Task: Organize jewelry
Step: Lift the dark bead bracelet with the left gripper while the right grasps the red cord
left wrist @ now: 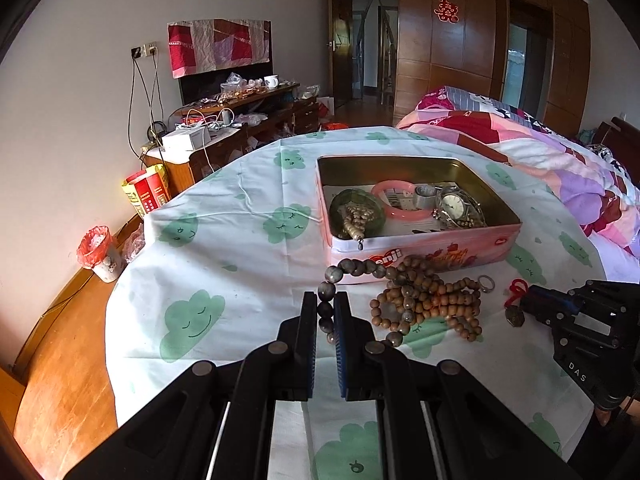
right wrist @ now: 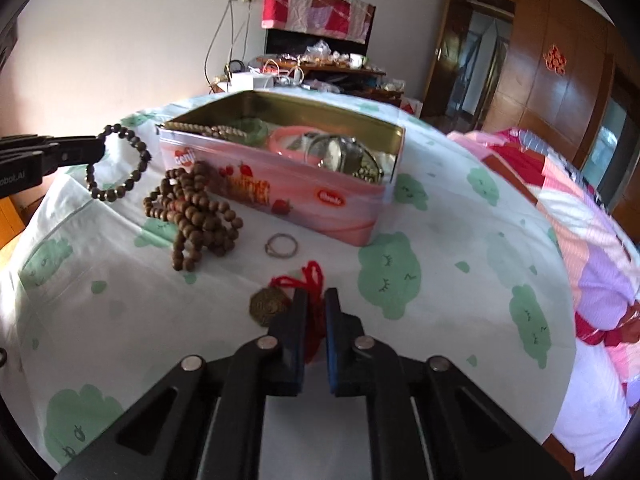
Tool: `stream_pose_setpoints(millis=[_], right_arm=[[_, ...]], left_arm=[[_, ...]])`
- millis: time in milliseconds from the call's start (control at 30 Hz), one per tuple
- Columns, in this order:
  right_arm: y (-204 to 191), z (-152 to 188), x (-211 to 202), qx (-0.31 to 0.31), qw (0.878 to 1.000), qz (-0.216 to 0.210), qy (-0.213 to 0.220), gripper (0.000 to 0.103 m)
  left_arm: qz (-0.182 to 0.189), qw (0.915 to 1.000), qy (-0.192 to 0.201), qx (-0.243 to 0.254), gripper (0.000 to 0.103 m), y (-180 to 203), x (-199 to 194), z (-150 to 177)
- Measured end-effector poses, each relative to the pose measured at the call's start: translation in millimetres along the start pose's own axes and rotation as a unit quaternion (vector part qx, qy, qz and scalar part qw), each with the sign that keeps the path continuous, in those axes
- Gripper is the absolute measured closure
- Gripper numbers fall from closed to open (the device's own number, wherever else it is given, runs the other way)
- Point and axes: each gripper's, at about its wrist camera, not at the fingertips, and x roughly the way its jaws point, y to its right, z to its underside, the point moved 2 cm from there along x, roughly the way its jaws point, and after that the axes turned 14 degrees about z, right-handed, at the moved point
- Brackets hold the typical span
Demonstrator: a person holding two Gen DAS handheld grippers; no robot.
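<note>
My left gripper (left wrist: 326, 299) is shut on a dark bead bracelet (left wrist: 352, 270), which hangs lifted off the cloth; the right wrist view shows this bracelet (right wrist: 120, 164) dangling from the left gripper (right wrist: 102, 147). My right gripper (right wrist: 316, 297) is shut on the red cord (right wrist: 314, 276) of a brass pendant (right wrist: 269, 306) that lies on the cloth. A pile of brown wooden beads (left wrist: 428, 300) and a silver ring (right wrist: 281, 246) lie in front of the open pink tin (left wrist: 440, 250). Inside the tin are a green bangle (left wrist: 356, 204), a pink bangle (left wrist: 396, 202) and a watch (left wrist: 454, 204).
The table wears a white cloth with green clouds (left wrist: 240, 208). A bed with a patchwork quilt (left wrist: 540, 148) lies to the right. To the left, below the table, are wooden floor (left wrist: 60, 360), a small waste bin (left wrist: 100, 254) and a cluttered cabinet (left wrist: 224, 124).
</note>
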Motion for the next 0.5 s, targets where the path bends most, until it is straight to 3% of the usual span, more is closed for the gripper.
stream_pose_setpoints(millis=[500], right_arm=[[13.9,-15.9,-27.5,0.039,0.998,-0.010,0.051,0.095]], left_arm=[[0.003,0.9999,0.017,0.002,0.096,5.1,-15.7,-6.6]])
